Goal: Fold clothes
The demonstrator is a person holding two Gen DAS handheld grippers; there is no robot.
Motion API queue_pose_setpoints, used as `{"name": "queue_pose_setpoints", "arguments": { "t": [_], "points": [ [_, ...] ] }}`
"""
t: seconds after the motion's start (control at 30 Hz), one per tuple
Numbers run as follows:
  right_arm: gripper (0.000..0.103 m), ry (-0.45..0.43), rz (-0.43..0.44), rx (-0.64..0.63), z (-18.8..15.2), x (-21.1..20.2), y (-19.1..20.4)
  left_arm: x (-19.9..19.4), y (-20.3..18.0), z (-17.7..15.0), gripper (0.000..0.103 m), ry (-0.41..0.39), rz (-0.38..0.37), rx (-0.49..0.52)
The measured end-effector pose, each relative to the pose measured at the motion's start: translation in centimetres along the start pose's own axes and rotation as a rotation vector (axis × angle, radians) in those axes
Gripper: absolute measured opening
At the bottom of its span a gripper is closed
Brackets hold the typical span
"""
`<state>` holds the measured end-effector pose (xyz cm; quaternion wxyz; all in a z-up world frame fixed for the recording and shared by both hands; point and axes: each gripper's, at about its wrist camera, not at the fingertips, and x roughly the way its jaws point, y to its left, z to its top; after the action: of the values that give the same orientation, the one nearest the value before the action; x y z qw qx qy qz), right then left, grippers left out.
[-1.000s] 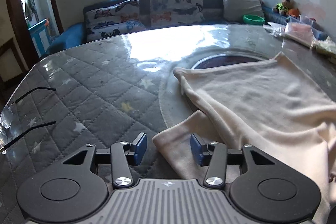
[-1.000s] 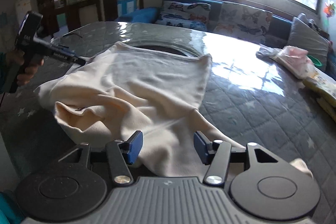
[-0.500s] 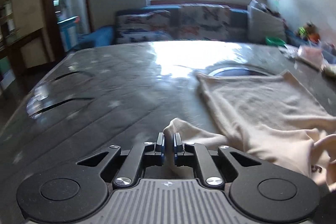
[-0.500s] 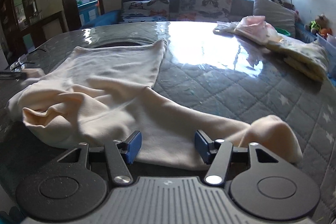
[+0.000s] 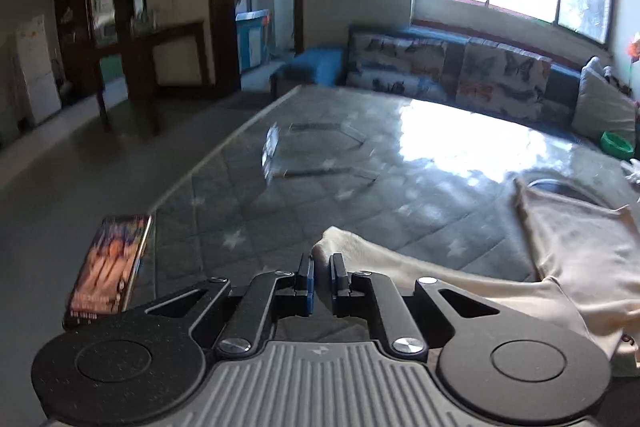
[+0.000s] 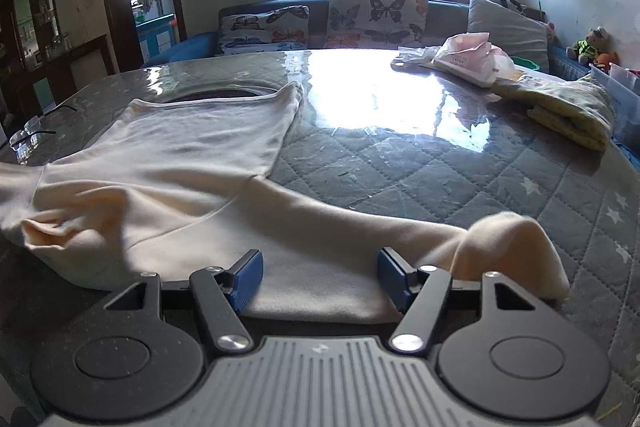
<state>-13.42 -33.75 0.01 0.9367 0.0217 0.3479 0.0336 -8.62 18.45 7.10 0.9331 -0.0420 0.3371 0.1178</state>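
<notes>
A cream long-sleeved garment (image 6: 192, 155) lies spread on the grey quilted table (image 6: 460, 179). My left gripper (image 5: 322, 273) is shut on the end of its left sleeve (image 5: 420, 267), which trails back to the body at the right. My right gripper (image 6: 320, 269) is open over the right sleeve (image 6: 360, 231), jaws wide apart. The sleeve's cuff (image 6: 508, 247) is bunched up beside the right finger.
Glasses (image 6: 28, 139) lie near the table's left edge. A phone (image 5: 108, 267) lies at the near left corner. Folded yellow cloth (image 6: 568, 107) and a pink packet (image 6: 468, 59) sit at the far right. A sofa (image 6: 328, 23) stands behind the table.
My left gripper shut on the sleeve end and pulled it out to the left, swinging its view leftward. My right gripper stayed open and shifted right along the other sleeve.
</notes>
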Motion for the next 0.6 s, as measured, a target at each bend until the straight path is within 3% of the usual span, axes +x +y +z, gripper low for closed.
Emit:
{"name": "queue_pose_setpoints", "arguments": {
  "t": [0.17, 0.27, 0.37, 0.47, 0.6],
  "points": [
    [0.065, -0.001, -0.015, -0.007, 0.0, -0.3, 0.2, 3.5, -1.4, -1.5, 0.016, 0.104, 0.022, 0.060],
    [0.064, -0.013, -0.023, 0.001, -0.1, -1.3, 0.2, 3.0, -2.5, -2.2, 0.020, 0.072, 0.050, 0.130],
    [0.059, -0.026, 0.001, -0.013, 0.1, -2.1, 0.5, 1.2, -3.7, -2.4, 0.024, 0.011, 0.019, 0.171],
    [0.053, -0.048, 0.063, -0.058, 0.8, -3.0, 1.9, -1.2, -5.9, -2.7, 0.024, -0.055, -0.099, 0.234],
    [0.040, -0.069, 0.213, -0.149, 2.1, -3.6, 5.0, -4.0, -10.5, -4.0, 0.024, -0.102, -0.345, 0.358]
  ]
}}
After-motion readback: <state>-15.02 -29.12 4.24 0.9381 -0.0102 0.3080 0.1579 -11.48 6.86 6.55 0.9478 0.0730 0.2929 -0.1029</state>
